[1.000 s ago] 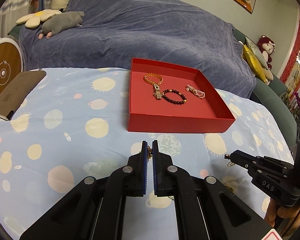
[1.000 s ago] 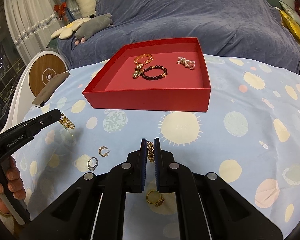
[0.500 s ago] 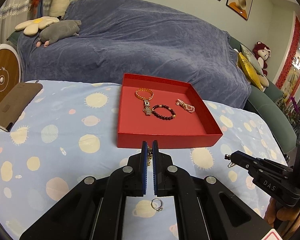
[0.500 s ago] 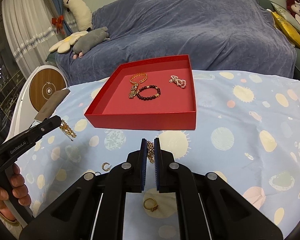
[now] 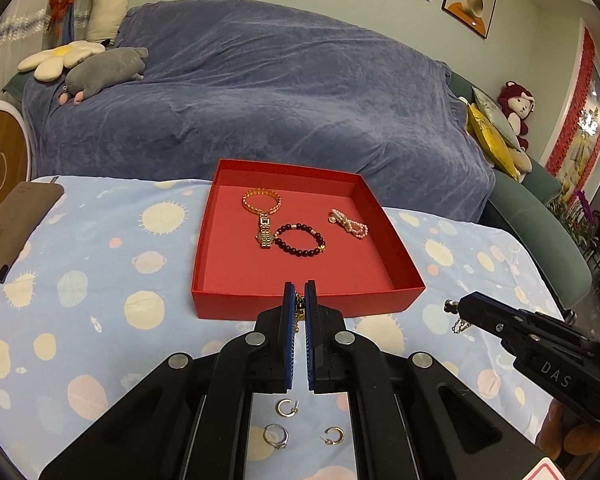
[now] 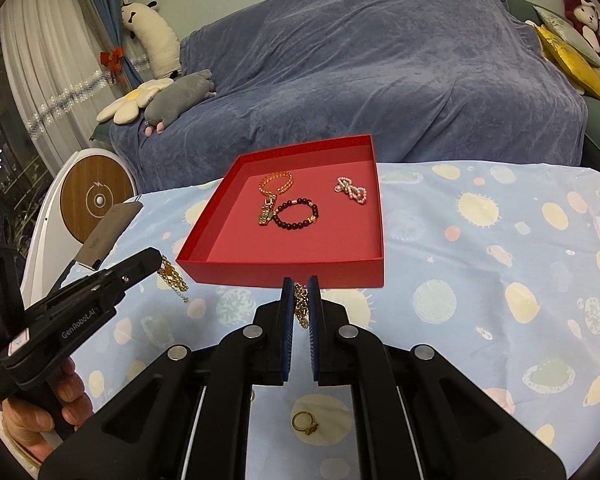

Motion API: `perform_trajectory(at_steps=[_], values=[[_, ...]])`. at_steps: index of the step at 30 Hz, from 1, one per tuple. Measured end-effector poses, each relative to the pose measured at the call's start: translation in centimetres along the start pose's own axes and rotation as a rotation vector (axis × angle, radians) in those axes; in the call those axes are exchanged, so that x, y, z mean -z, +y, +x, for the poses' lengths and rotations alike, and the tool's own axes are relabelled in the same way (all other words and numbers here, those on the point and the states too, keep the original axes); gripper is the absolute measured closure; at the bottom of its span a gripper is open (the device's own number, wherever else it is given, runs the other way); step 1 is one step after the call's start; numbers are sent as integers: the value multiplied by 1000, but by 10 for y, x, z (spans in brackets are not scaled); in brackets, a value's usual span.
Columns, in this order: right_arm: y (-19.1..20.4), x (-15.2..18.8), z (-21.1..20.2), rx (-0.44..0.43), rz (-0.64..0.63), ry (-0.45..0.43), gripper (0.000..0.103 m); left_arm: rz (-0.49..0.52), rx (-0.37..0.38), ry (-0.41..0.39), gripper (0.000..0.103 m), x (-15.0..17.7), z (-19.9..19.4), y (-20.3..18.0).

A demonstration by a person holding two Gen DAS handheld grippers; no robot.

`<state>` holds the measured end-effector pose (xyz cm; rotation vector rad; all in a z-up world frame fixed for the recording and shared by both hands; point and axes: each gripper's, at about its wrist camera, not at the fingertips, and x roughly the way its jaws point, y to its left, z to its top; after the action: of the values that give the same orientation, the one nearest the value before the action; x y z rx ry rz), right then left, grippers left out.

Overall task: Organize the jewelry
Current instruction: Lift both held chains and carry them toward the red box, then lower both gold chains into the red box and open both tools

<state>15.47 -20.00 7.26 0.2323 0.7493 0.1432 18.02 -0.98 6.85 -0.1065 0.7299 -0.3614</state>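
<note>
A red tray (image 5: 236,304) on the spotted blue cloth holds a gold bracelet (image 5: 261,201), a dark beaded bracelet (image 5: 300,240) and a pearl piece (image 5: 350,223). My left gripper (image 5: 299,293) hovers just before the tray's front wall, shut on a gold chain (image 5: 298,312). Above that same front wall (image 6: 240,274) my right gripper (image 6: 300,286) is shut on another gold chain (image 6: 301,305). In the right wrist view, the left gripper (image 6: 156,258) shows with its chain (image 6: 174,278) dangling. Two hoop earrings (image 5: 287,407) and a silver ring (image 5: 276,436) lie on the cloth below; a gold ring (image 6: 305,422) lies under the right gripper.
A brown notebook (image 5: 16,228) lies at the table's left edge. Behind the table stands a sofa under a blue-grey cover (image 5: 280,92) with plush toys (image 5: 104,70). A round wood-faced device (image 6: 96,200) stands at the left. A hand (image 6: 40,408) grips the left tool.
Both grippers have risen with their chains still pinched. The tray now looks farther off, and the earrings and rings on the cloth have come into view beneath the fingers.
</note>
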Motion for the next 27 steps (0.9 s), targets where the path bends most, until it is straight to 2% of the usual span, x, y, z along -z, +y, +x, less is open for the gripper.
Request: perform_trajectory(at_steps=[5, 11, 19, 27], values=[[0, -37, 11, -11, -12, -27, 97, 24, -14, 2, 100, -25, 16, 2], [-3, -73, 43, -7, 2, -42, 97, 42, -49, -22, 100, -64, 41, 9], [-13, -79, 94, 11, 3, 12, 97, 10, -63, 12, 100, -80, 87, 23], [-24, -78, 126, 5, 11, 37, 97, -12, -73, 36, 100, -87, 117, 32]])
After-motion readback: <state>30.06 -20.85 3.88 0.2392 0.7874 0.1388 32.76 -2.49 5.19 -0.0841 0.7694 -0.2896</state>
